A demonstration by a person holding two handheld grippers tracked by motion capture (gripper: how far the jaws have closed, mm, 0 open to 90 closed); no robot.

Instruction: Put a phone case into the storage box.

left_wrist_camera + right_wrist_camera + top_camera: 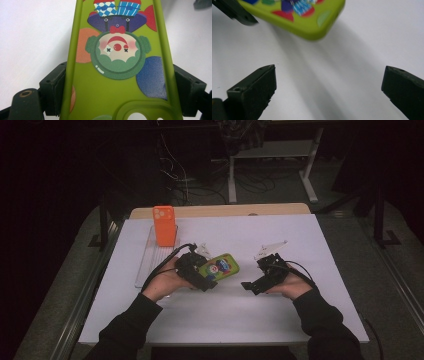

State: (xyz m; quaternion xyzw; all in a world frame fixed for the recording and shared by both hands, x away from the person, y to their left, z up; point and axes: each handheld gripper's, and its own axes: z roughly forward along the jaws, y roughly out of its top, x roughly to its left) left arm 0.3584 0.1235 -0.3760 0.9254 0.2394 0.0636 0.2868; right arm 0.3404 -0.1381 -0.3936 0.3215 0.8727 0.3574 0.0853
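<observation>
Green case (220,266): phone case with a clown print, held just above the bench (300,320), right of and nearer the person than the orange case. In the left gripper view (117,82) its camera-hole end lies toward the tool.
Left tool (202,276): jaws closed on the green case's two long edges, pads pressing each side; the case is the one thing it holds.
Right tool (248,286): jaws spread wide and holding nothing; in its own view (329,92) it points at the green case's free end (307,17), which is near but not touching.
Step in hand: looks like a handover or a two-tool carry of the green case.
How to do it well: keep the left grip steady and level; bring the right tool onto the free end squarely, one jaw to each long edge, and close before the left lets go. The soft rim may flex, so bite past the corner rather than on it.
Orange case (164,225): standing upright, leaning on the far end of the tray, well apart from the green case.
Tray (145,260): clear plastic, lying left of the green case, partly under the left hand (165,282).
Right hand (290,285): right of the green case, low over the bench.
In the way: nothing lies between the right tool and the green case; the left tool's cable (165,262) crosses the tray and could snag on a move toward the orange case.
</observation>
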